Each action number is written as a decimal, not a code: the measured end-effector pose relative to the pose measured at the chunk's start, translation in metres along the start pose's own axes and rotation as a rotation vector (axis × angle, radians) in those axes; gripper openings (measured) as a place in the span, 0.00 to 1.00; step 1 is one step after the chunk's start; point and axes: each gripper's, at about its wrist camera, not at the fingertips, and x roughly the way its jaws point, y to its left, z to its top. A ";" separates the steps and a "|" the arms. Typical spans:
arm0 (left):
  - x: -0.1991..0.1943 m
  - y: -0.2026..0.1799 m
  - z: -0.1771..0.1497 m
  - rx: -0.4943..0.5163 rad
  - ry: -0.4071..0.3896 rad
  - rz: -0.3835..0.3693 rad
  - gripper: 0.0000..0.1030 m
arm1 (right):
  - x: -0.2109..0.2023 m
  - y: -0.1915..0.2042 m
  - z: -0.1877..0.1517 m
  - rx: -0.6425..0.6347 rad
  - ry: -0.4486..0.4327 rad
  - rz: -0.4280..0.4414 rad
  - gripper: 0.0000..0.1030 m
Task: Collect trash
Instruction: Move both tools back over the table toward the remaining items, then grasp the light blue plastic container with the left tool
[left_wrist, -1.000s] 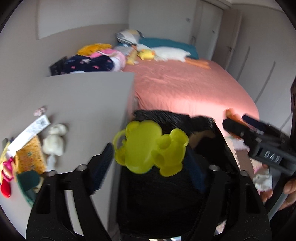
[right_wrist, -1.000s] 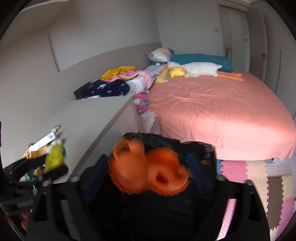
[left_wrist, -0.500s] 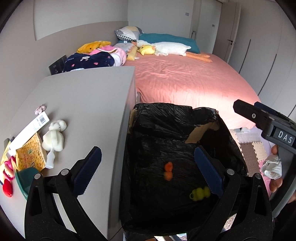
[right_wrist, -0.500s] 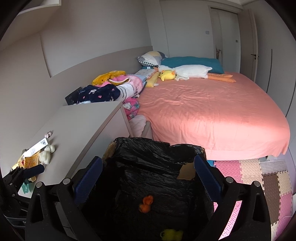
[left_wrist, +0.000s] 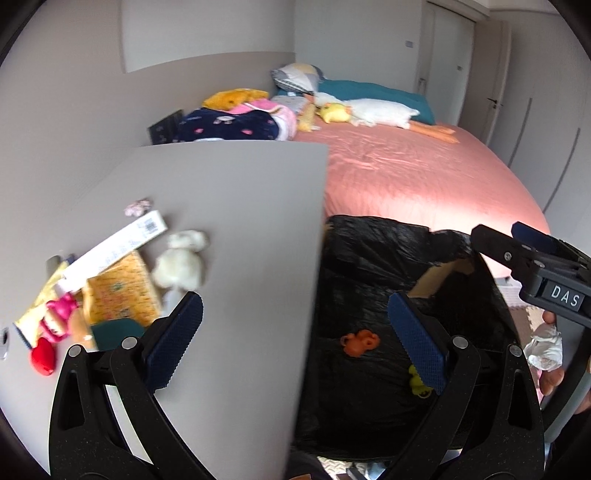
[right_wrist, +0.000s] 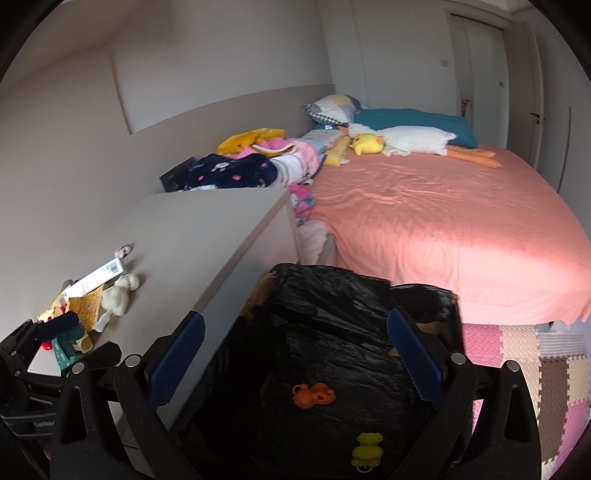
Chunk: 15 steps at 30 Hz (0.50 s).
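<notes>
Both grippers (left_wrist: 295, 332) (right_wrist: 293, 354) spread, empty – we swing left from the bin (right_wrist: 332, 295) to the desk (left_wrist: 221, 206) clutter – approach low, slowly

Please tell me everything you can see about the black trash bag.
The black trash bag is glossy, crinkled thin plastic lining a brown cardboard box whose edges peek out. It stands open between the grey desk and the pink bed. Inside lie an orange toy and a yellow-green toy. No tongs touch it.

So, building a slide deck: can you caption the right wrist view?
Open right gripper above a black-lined trash bin holding an orange toy and a yellow-green toy, beside a grey desk.
</notes>
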 end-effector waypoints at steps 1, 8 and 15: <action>-0.002 0.006 -0.001 -0.012 -0.004 0.012 0.94 | 0.002 0.005 0.000 -0.006 0.003 0.010 0.96; -0.011 0.042 -0.009 -0.079 -0.011 0.090 0.94 | 0.015 0.038 0.000 -0.045 0.022 0.078 0.96; -0.014 0.074 -0.022 -0.125 -0.004 0.164 0.94 | 0.028 0.064 -0.002 -0.065 0.045 0.128 0.96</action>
